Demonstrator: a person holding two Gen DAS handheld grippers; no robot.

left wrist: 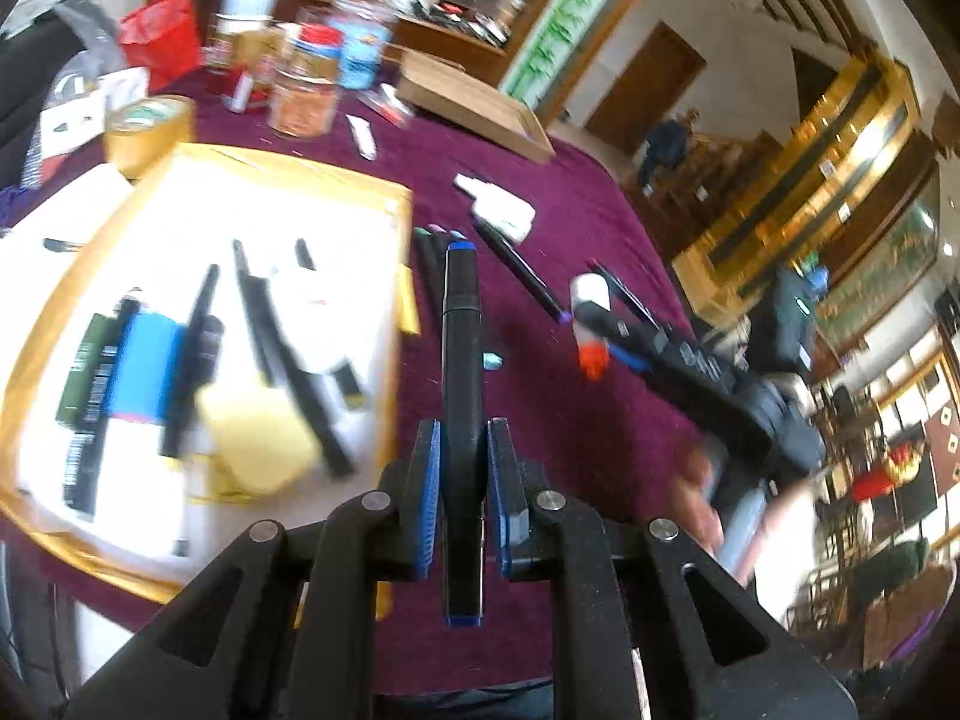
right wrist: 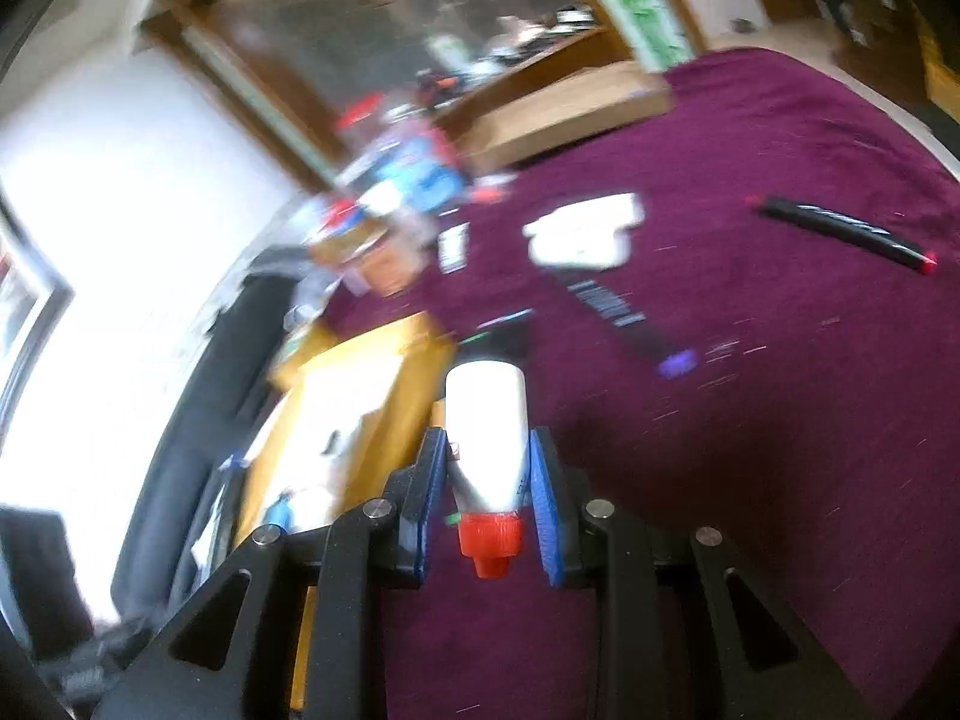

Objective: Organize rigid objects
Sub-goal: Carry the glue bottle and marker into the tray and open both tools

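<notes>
My left gripper is shut on a black marker with blue ends, held above the maroon cloth and pointing away from me. To its left lies a yellow-rimmed tray with several pens, a blue card and a yellow pad in it. My right gripper is shut on a white glue bottle with a red cap, cap toward the camera; in the left wrist view that same right gripper holds the bottle to the right of the marker. Loose markers lie on the cloth.
Jars and a bottle, a tape roll, a red bag and a flat cardboard box crowd the table's far side. A white packet and a red-tipped marker lie on the maroon cloth.
</notes>
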